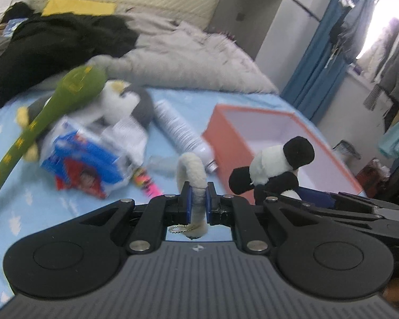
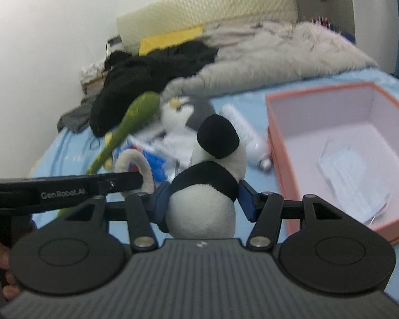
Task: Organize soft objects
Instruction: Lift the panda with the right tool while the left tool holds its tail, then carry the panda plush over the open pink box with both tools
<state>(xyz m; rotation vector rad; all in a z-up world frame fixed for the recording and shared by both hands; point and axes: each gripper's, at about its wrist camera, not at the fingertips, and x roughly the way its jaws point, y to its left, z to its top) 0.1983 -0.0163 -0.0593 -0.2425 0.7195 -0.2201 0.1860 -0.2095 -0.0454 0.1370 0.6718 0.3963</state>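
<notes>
Two grippers raised over bed (image 1: 173,111): left gripper (image 1: 198,204) clamped on cream plush loop (image 1: 192,170); right gripper (image 2: 203,199) gripping panda plush (image 2: 212,164), beside pink box (image 2: 279,159).

blurred: snack packets (image 1: 85,159) | cut off: green plush (image 1: 18,143), perhaps a snake
</notes>
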